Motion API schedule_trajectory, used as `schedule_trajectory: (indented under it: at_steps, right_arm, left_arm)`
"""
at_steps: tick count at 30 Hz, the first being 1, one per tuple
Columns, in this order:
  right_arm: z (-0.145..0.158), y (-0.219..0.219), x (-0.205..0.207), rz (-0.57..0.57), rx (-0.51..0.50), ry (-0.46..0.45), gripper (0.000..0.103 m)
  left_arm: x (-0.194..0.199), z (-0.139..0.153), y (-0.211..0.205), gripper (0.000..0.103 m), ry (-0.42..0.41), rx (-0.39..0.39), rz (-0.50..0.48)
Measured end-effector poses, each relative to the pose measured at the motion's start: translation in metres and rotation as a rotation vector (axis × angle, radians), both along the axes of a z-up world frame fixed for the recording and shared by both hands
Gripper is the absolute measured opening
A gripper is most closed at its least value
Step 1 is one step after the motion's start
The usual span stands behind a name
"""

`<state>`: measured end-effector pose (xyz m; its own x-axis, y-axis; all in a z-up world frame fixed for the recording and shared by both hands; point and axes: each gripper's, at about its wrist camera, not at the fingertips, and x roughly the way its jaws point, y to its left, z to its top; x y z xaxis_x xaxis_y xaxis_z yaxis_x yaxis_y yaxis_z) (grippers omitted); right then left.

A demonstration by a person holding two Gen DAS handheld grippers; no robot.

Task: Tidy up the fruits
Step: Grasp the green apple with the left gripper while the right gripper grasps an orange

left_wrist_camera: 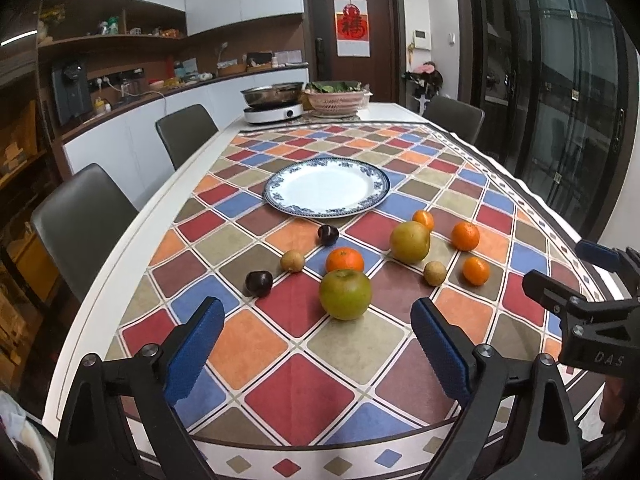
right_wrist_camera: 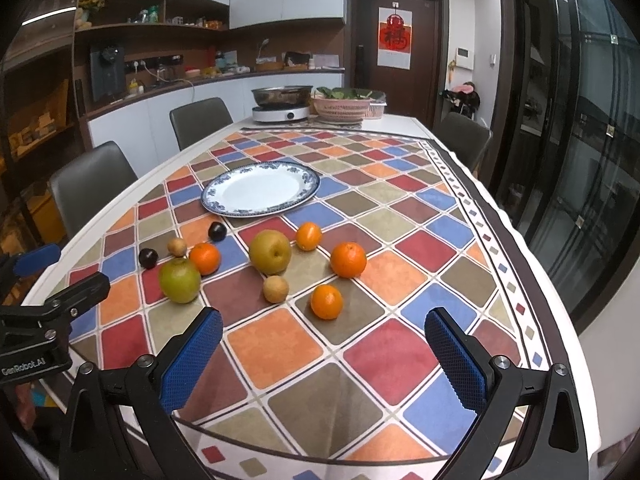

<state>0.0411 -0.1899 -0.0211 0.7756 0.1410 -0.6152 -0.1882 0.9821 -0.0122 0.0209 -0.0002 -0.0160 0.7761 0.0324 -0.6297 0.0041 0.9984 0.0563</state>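
A blue-rimmed white plate (left_wrist_camera: 276, 196) (right_wrist_camera: 218, 200) lies empty on the checked tablecloth. In front of it lie loose fruits: a green apple (left_wrist_camera: 345, 294) (right_wrist_camera: 179, 280), a yellow pear (left_wrist_camera: 409, 241) (right_wrist_camera: 270, 251), several oranges (left_wrist_camera: 344, 260) (right_wrist_camera: 326, 301), two small brown fruits (left_wrist_camera: 435, 273) (right_wrist_camera: 275, 289) and two dark plums (left_wrist_camera: 259, 283) (right_wrist_camera: 148, 258). My left gripper (left_wrist_camera: 318, 354) is open and empty, just short of the apple. My right gripper (right_wrist_camera: 324, 360) is open and empty, just short of the nearest orange.
At the table's far end stand a steel pot on a white cooker (left_wrist_camera: 273, 113) (right_wrist_camera: 281, 114) and a pink basket of greens (left_wrist_camera: 338, 100) (right_wrist_camera: 342, 106). Grey chairs (left_wrist_camera: 82, 216) (right_wrist_camera: 92, 188) line the left side. The table edge curves close on both sides.
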Motion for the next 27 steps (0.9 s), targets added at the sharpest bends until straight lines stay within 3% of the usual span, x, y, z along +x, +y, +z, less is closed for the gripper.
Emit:
schedule_trajectory:
  at_steps: [14,18,27]
  right_arm:
    - [-0.032,0.008,0.055,0.050,-0.014,0.164,0.075]
    - [-0.045,0.007,0.069,0.047,0.001,0.228,0.064]
    - [-0.063,0.006,0.089,0.041,-0.008,0.292,0.053]
  left_arm:
    - [0.056,-0.030,0.000,0.082,0.153,-0.053,-0.087]
    - [0.068,-0.041,-0.002,0.080,0.191,-0.057,-0.109]
    - [0.093,-0.060,-0.003,0.071,0.254,-0.057,-0.124]
